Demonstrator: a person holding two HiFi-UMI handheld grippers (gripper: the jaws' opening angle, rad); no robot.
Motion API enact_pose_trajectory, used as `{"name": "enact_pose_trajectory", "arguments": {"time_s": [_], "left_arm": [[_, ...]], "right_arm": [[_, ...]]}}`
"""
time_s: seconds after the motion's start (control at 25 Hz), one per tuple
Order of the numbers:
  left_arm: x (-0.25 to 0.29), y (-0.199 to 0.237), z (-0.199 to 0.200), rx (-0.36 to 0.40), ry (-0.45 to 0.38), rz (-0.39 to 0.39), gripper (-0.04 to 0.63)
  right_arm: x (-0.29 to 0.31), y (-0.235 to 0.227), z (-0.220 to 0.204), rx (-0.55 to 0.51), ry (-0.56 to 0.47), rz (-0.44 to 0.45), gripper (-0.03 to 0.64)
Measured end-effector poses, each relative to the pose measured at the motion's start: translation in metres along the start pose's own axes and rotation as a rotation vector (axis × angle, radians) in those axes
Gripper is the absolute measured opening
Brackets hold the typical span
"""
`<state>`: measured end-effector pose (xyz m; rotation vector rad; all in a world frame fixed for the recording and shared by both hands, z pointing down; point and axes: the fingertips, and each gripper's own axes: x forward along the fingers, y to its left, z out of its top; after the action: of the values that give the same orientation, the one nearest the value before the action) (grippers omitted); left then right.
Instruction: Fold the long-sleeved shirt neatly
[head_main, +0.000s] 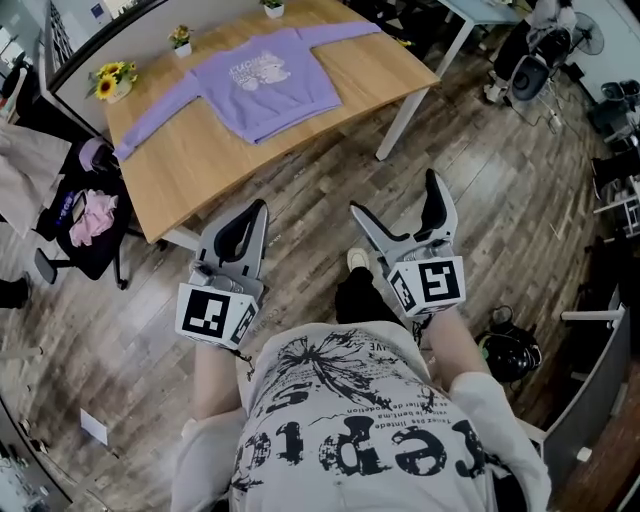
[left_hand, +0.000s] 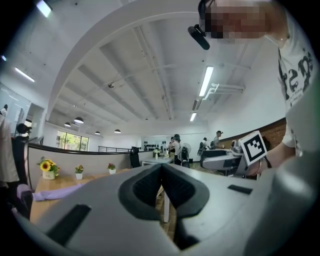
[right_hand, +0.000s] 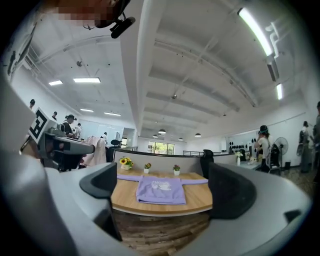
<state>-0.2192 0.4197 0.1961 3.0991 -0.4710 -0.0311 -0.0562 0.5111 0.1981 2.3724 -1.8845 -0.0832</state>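
A lilac long-sleeved shirt (head_main: 262, 82) lies spread flat, sleeves out to both sides, on a wooden table (head_main: 190, 170) across the floor from me. The right gripper view sees it straight ahead (right_hand: 161, 191); in the left gripper view only one sleeve (left_hand: 52, 192) shows at the table's left. Both grippers hang over the wood floor in front of the person's chest, well short of the table. My left gripper (head_main: 260, 210) is shut, its pads meeting (left_hand: 161, 167) with nothing between them. My right gripper (head_main: 395, 195) stands wide open and empty (right_hand: 162, 185).
A sunflower pot (head_main: 112, 80) and two small plant pots (head_main: 180, 40) (head_main: 272, 8) line the table's far edge by a partition. A chair with pink clothes (head_main: 85, 215) stands left of the table. An office chair (head_main: 530, 60) and a dark bag (head_main: 510, 350) are at the right.
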Motion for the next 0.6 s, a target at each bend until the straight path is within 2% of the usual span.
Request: {"name": "enact_pose_trajectory", "arguments": {"time_s": [0.24, 0.36, 0.6], "left_arm": [[0.088, 0.013, -0.024, 0.022, 0.018, 0.080, 0.005], [0.148, 0.022, -0.027, 0.013, 0.021, 0.149, 0.005], [0.284, 0.032, -0.021, 0.006, 0.011, 0.216, 0.005]], "right_arm": [[0.073, -0.075, -0.034, 0.025, 0.007, 0.076, 0.558], [0.123, -0.125, -0.042, 0.054, 0.009, 0.142, 0.558], [0.215, -0.241, -0.048, 0.046, 0.044, 0.229, 0.557]]}}
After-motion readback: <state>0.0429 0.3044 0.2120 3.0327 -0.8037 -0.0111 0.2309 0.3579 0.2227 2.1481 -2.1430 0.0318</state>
